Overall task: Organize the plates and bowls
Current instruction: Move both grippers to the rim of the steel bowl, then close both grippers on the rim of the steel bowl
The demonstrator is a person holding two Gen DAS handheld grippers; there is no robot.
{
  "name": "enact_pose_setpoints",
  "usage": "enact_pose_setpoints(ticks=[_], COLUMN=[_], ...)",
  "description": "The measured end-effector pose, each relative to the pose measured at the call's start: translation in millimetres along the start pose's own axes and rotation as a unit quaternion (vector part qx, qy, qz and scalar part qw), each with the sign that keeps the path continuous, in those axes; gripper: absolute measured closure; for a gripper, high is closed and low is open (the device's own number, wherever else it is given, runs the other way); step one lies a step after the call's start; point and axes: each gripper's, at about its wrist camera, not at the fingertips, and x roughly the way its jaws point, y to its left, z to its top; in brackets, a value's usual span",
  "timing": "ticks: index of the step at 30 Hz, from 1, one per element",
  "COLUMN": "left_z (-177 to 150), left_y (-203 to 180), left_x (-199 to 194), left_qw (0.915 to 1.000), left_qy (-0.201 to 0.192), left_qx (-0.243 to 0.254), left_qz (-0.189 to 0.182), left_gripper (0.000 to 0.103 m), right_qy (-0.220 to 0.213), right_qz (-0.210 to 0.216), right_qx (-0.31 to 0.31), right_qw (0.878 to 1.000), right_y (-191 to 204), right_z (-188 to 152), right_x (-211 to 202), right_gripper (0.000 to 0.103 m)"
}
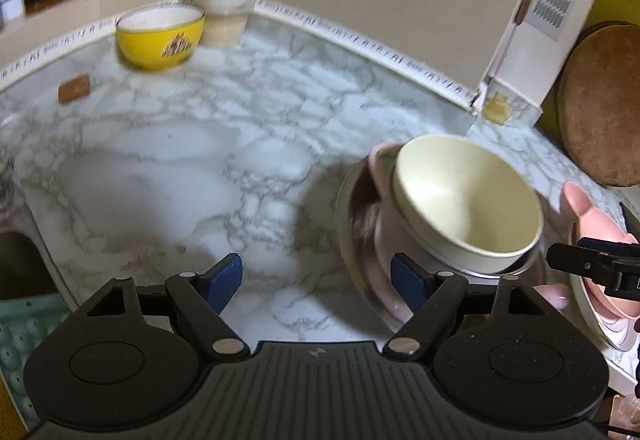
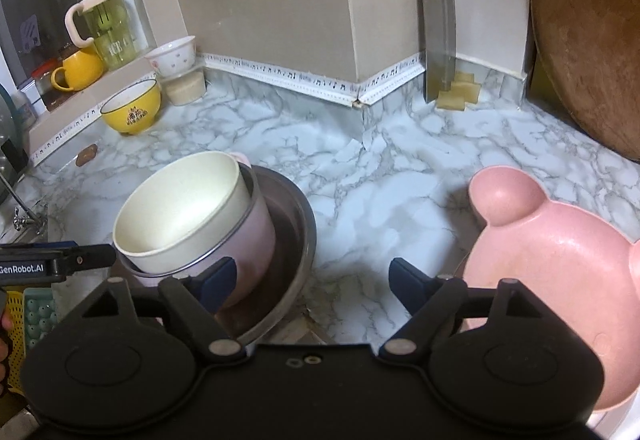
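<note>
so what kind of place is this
Most likely a home kitchen: a marble-patterned countertop with a cleaver leaning on the wall, a round wooden cutting board, and bowls like the yellow bowl near a window ledge.

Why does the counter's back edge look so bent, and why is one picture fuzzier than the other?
Both views: fisheye lenses bow the patterned trim strip. Left wrist view: motion blur smears the yellow bowl and cream bowl. Right wrist view: sharper, with soft glare on the pink bear-shaped plate.

Glossy marble-look counter (image 2: pixel 360 199); shiny steel basin (image 2: pixel 296 224).
</note>
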Motion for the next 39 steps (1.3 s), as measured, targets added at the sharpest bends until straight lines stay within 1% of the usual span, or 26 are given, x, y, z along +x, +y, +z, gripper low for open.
enact_pose_setpoints(ticks=[3, 4, 7, 10, 13, 18, 19, 20, 21, 22, 23, 25, 26, 27, 28, 30, 31, 33, 35, 37, 39], left_z=[-0.4, -0.9, -2.4, -1.7, -1.0, 0.5, 1.1, 1.9, 2.4, 2.9, 3.2, 4.0, 4.2, 4.6, 5.2, 6.2, 6.7, 7.1, 7.6, 8.2, 8.5], left_y=[1.6, 0.6, -2.0, -3.6, -5.4, -7.7, -7.7, -7.9, -8.3, -9.2, -9.9, -12.0, -12.6, -13.4, -14.3, -17.0, -18.4, -20.6, -22.3, -24.5, -27.7], left_x=[5.9, 7.1, 10.9, 14.2, 18.6, 24.8, 25.3, 26.3, 27.0, 27.7, 28.5, 29.9, 30.4, 31.1, 32.2, 32.8, 33.2, 33.8, 33.9, 34.1, 33.7], left_qw=[0.9997, 0.9998, 0.9997, 0.9996, 0.9993, 0.999, 0.9989, 0.9988, 0.9987, 0.9986, 0.9986, 0.9984, 0.9983, 0.9983, 0.9982, 0.9981, 0.9981, 0.9982, 0.9982, 0.9983, 0.9984], left_qy=[0.011, 0.011, 0.014, 0.017, 0.024, 0.036, 0.037, 0.04, 0.042, 0.044, 0.046, 0.048, 0.049, 0.05, 0.054, 0.055, 0.055, 0.057, 0.057, 0.057, 0.055], left_qx=[-0.02, -0.019, -0.019, -0.021, -0.019, -0.014, -0.017, -0.019, -0.02, -0.02, -0.02, -0.021, -0.021, -0.02, -0.02, -0.019, -0.017, -0.014, -0.012, -0.009, -0.003], left_qz=[-0.003, -0.001, 0.007, 0.014, 0.021, 0.024, 0.023, 0.021, 0.02, 0.021, 0.02, 0.022, 0.023, 0.022, 0.018, 0.018, 0.019, 0.015, 0.014, 0.011, 0.012], left_gripper=[0.022, 0.022, 0.022, 0.022, 0.022, 0.023, 0.027, 0.029, 0.034, 0.04, 0.042, 0.043, 0.046, 0.057, 0.061, 0.065, 0.069, 0.074, 0.078, 0.084, 0.088], right_qy=[0.013, 0.017, 0.026, 0.035, 0.042, 0.048, 0.049, 0.051, 0.053, 0.054, 0.053, 0.052, 0.053, 0.055, 0.057, 0.059, 0.061, 0.066, 0.067, 0.07, 0.072], right_qz=[0.005, 0.008, 0.013, 0.01, 0.013, 0.004, 0.002, 0.002, 0.002, 0.001, 0.002, 0.002, 0.004, 0.004, 0.003, 0.003, 0.005, 0.008, 0.012, 0.016, 0.017], right_qx=[0.006, 0.01, 0.013, 0.014, 0.023, 0.02, 0.021, 0.022, 0.023, 0.023, 0.022, 0.022, 0.02, 0.018, 0.016, 0.016, 0.016, 0.017, 0.014, 0.014, 0.014], right_qw=[1.0, 1.0, 0.999, 0.999, 0.999, 0.999, 0.999, 0.998, 0.998, 0.998, 0.998, 0.998, 0.998, 0.998, 0.998, 0.998, 0.998, 0.998, 0.998, 0.997, 0.997], right_y=[-1.9, -2.3, -0.9, -0.6, -5.0, -5.9, -6.4, -6.8, -6.7, -6.4, -5.7, -4.6, -4.1, -3.3, -2.8, -2.4, -2.3, -1.7, -0.2, 0.9, 1.5], right_z=[0.9, 1.3, 2.7, 3.9, 5.5, 8.9, 10.0, 11.2, 12.3, 13.5, 14.5, 16.9, 18.0, 18.9, 19.6, 20.8, 21.3, 21.9, 22.2, 22.4, 22.8], right_x=[10.6, 13.8, 21.8, 27.8, 31.9, 38.6, 39.8, 40.9, 42.2, 43.1, 43.5, 44.7, 45.6, 46.9, 48.5, 51.4, 53.0, 55.3, 57.1, 58.6, 59.1], right_gripper=[0.026, 0.028, 0.029, 0.035, 0.035, 0.036, 0.039, 0.042, 0.043, 0.047, 0.053, 0.056, 0.059, 0.06, 0.064, 0.067, 0.072, 0.074, 0.081, 0.084, 0.086])
